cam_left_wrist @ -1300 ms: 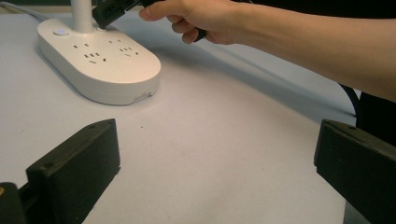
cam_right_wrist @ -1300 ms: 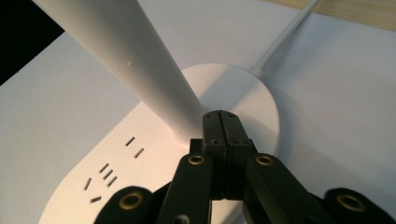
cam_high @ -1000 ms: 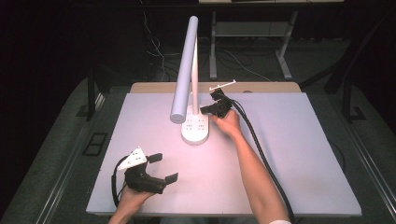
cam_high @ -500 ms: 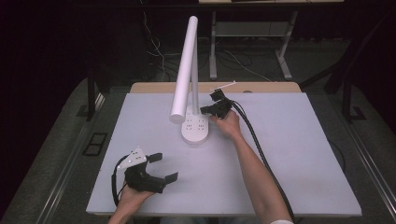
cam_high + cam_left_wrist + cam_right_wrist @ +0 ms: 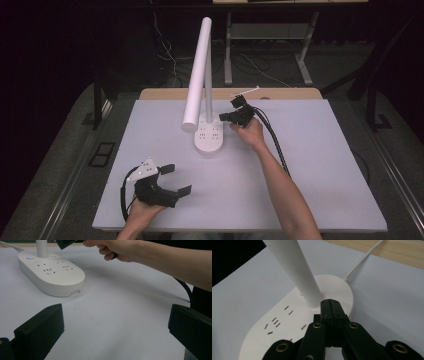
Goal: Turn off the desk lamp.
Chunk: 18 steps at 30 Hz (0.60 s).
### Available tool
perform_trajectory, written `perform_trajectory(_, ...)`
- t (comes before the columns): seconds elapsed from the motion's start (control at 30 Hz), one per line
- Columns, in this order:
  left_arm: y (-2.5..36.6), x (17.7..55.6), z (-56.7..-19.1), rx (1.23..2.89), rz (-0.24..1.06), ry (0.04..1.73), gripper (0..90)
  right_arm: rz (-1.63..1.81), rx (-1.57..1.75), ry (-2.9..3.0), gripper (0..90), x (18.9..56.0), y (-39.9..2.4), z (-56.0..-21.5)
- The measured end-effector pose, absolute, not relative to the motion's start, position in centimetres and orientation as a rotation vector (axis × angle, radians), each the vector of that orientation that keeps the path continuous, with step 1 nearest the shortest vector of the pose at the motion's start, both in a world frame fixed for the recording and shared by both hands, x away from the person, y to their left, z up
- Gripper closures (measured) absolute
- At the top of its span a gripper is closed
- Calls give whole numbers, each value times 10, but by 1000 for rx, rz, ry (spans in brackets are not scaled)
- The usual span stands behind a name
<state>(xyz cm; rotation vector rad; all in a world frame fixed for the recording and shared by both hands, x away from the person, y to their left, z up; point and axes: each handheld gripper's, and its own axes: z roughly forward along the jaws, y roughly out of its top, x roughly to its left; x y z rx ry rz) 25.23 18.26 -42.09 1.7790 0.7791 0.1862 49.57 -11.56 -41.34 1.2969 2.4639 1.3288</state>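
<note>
A white desk lamp stands at the back middle of the table. Its oval base (image 5: 209, 142) carries sockets, and its long tube head (image 5: 197, 75) slants up from the stem (image 5: 294, 267). My right gripper (image 5: 223, 117) is shut with nothing in it. Its tip (image 5: 330, 305) hovers over the base (image 5: 287, 322) right beside the foot of the stem; I cannot tell whether it touches. My left gripper (image 5: 176, 180) rests at the near left of the table, open and holding nothing. In its own view the jaws (image 5: 115, 332) stand wide apart, facing the base (image 5: 52, 275).
The lamp's white cable (image 5: 362, 260) runs off the back of the base toward the wooden table edge (image 5: 280, 93). The right forearm (image 5: 280, 190) crosses the table's middle right. Bare white tabletop (image 5: 325, 165) lies to the right and in front.
</note>
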Motion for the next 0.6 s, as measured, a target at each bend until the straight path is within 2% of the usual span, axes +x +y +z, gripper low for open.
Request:
perform_trajectory(0.4, 182, 252, -421, 1774, 184, 781, 0, 1347, 1255, 2446, 898, 478, -141, -387)
perform_trajectory(0.6, 183, 253, -421, 1776, 187, 786, 0, 1363, 1258, 2433, 833, 466, -160, -379)
